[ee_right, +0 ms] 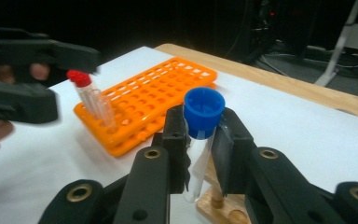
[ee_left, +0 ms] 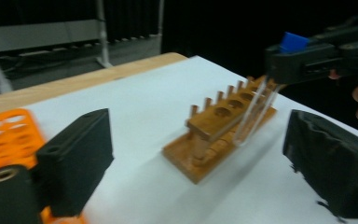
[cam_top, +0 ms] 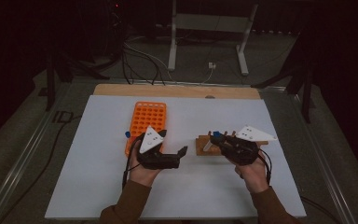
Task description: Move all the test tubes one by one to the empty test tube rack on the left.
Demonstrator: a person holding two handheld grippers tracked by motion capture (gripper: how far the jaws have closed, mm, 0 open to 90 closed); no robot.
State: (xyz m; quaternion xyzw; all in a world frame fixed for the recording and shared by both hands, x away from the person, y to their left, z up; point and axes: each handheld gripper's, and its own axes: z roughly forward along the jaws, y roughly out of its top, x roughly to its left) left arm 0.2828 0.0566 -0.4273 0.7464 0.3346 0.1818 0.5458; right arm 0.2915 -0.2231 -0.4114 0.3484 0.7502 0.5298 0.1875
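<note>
My right gripper pinches a clear blue-capped tube.
It hangs over the brown wooden rack; my left gripper is apart, holding nothing.

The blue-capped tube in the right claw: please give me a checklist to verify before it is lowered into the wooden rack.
1. Grip: right claw is shut on the blue-capped tube, just under its cap. Ok.
2. Tube position: its lower end is at the wooden rack, slanted, not upright. Not ok.
3. Tube end in a hole: cannot tell.
4. Left claw: open, nothing between its pads, apart from the rack. Ok.
5. Rack flat on the white table sheet. Ok.
6. Red-capped tube stands in the orange rack, away from the work. Ok.
</note>
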